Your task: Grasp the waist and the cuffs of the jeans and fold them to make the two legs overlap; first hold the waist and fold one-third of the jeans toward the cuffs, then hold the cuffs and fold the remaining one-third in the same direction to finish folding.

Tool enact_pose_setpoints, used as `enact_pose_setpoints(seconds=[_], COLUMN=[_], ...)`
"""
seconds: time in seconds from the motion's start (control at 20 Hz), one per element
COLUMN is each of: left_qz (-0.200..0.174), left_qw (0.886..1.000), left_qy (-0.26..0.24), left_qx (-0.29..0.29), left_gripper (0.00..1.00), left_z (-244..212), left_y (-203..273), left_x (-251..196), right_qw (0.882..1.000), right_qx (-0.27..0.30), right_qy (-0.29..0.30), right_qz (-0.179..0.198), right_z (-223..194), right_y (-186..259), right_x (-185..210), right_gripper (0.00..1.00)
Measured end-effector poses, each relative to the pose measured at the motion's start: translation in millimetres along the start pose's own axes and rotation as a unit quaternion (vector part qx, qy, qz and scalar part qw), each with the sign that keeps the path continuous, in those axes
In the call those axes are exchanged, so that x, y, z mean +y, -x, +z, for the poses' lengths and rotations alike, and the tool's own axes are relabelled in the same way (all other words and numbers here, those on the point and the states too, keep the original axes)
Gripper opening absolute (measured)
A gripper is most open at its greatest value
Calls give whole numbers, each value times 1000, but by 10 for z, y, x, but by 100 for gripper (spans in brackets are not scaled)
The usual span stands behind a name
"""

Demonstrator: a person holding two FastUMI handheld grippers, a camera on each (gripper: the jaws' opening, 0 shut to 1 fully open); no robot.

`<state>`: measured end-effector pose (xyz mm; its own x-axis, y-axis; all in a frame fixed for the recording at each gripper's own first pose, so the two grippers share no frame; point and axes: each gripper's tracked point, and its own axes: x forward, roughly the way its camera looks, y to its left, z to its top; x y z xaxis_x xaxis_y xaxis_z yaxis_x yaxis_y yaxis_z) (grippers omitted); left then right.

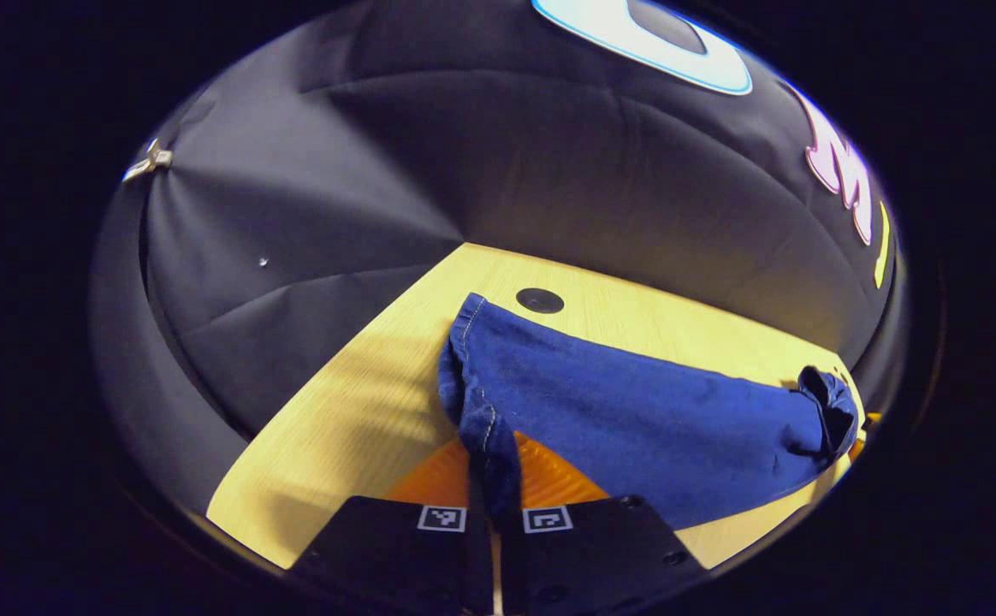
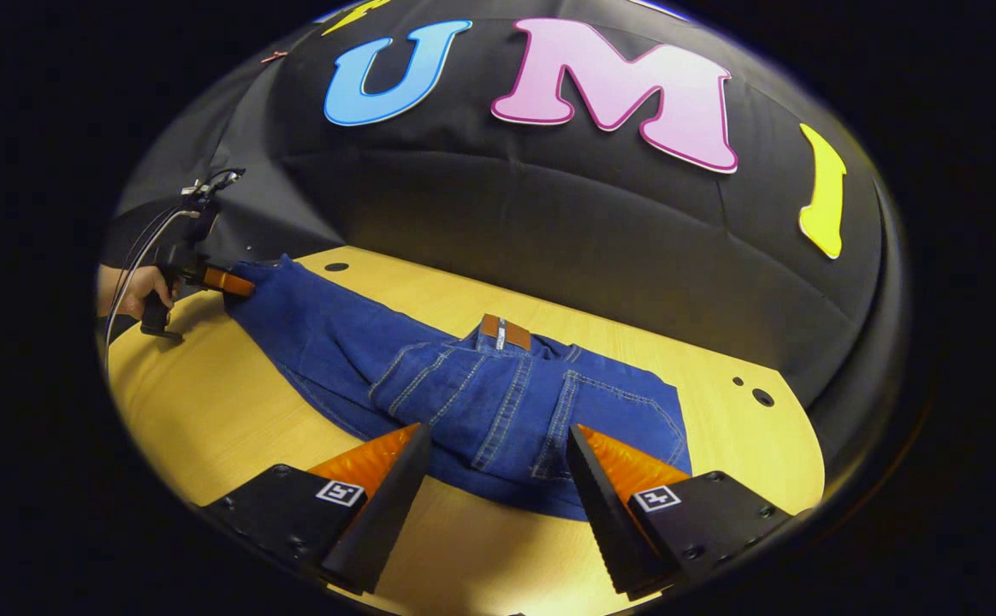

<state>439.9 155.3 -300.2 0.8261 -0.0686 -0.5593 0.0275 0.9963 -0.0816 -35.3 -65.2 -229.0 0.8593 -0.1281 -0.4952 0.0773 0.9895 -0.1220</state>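
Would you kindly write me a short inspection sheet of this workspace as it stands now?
Surface: light wooden table with round dark holes.
Job's things: blue jeans lying flat, legs overlapped, waist toward the right tool, cuffs toward the left tool.
Clutter: nothing seen.
Grippers: left tool shut on the cuffs; right tool open, its fingers either side of the waist, not gripping.
Cables: thin wires looping from the far tool, above a hand.
Surroundings: black cloth wall.
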Motion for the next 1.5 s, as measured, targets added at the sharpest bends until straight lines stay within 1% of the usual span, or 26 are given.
enact_pose_setpoints(seconds=[0.1,0.2,0.35,0.55,0.7,0.75,0.8,0.95,1.05,1.1,1.2,1.35,1.4,1.5], left_qz=[-2,-8,-13,-44,-58,-70,-82,-119,-142,-152,-165,-163,-168,-192], left_qw=[1000,999,998,996,994,993,992,989,987,985,984,977,975,971], left_qy=[16,26,24,21,-5,-6,-4,-10,-24,-36,-59,-133,-145,-142], left_qx=[-2,-25,-52,-77,-90,-94,-94,-87,-77,-67,-37,-17,-3,25], left_gripper=[6,6,6,6,6,2,6,6,6,6,6,7,10,14], left_z=[3,150,449,928,1244,1358,1418,1458,1310,1164,832,364,157,-199], left_y=[44,145,424,921,1331,1412,1518,1650,1713,1727,1761,1561,1453,1326], left_x=[-14,-58,-260,-1023,-1686,-1959,-2286,-3150,-3714,-4027,-4478,-5021,-5206,-5470], right_qw=[1000,1000,999,997,996,995,995,993,991,990,987,987,987,984], right_qx=[-2,-6,-7,-4,0,3,6,5,3,-2,-13,-15,-15,-10], right_qy=[-8,-6,-6,-27,-35,-36,-40,-56,-85,-107,-141,-130,-132,-145], right_qz=[-10,-24,-46,-74,-85,-88,-89,-100,-100,-91,-74,-88,-94,-106], right_z=[19,56,116,219,235,229,225,261,278,295,316,233,217,142], right_y=[48,82,208,469,713,785,870,1090,1211,1261,1368,1546,1612,1729], right_x=[-136,-300,-579,-1022,-1266,-1329,-1390,-1610,-1702,-1693,-1647,-1784,-1852,-1974], right_gripper=[98,98,98,97,97,97,97,97,96,97,96,96,96,96])
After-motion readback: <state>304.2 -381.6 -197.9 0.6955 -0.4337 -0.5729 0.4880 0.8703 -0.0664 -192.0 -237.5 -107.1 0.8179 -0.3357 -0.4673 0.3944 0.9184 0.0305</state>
